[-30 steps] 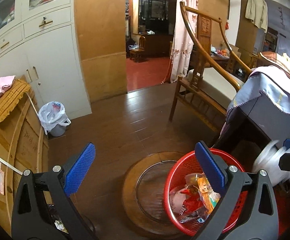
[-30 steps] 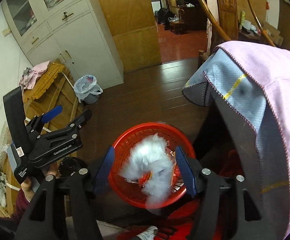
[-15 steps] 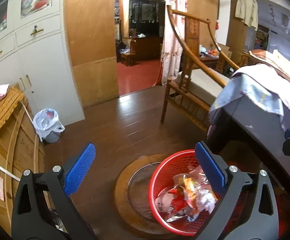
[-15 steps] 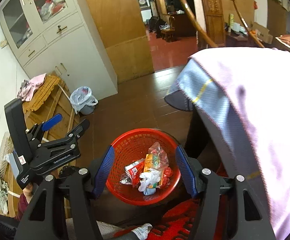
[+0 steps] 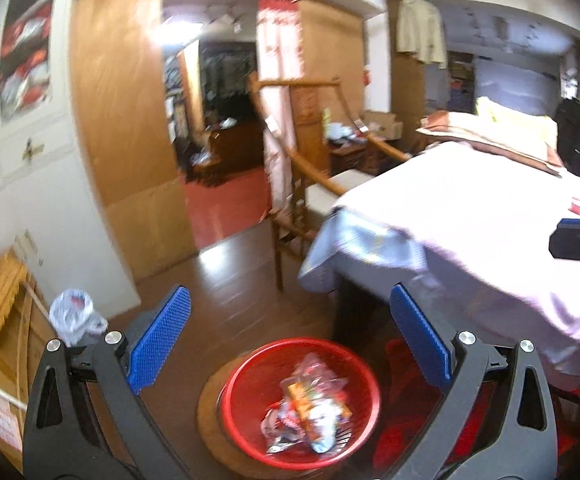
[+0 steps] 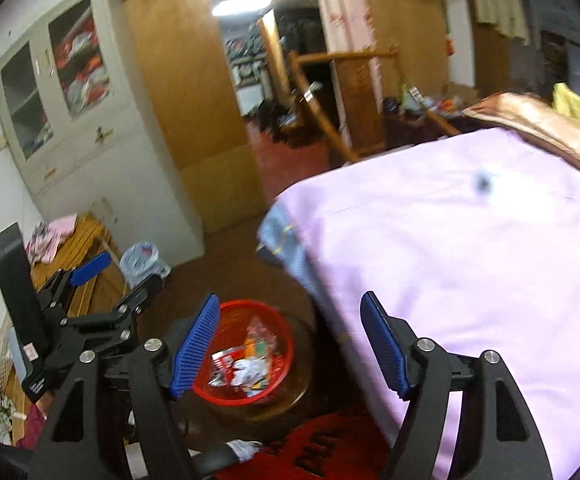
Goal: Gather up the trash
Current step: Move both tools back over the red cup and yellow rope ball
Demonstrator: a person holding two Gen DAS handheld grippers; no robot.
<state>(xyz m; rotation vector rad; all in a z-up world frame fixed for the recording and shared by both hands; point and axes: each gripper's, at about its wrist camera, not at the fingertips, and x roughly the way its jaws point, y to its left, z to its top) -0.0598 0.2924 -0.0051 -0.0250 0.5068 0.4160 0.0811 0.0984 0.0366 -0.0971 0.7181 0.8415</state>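
Already the red basket (image 5: 246,384) on the floor beside the bed (image 6: 470,248) holds a heap of crumpled wrappers (image 5: 310,412) (white, orange, red). A small red scrap (image 5: 577,205) on the bedcover probably remains. The left gripper (image 5: 290,344) stands open and empty; the right gripper's (image 6: 290,344) jaws are opening, nothing between them.

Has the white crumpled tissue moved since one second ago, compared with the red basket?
Yes. It was between the right gripper's pads above the red basket; now the white tissue lies inside it.
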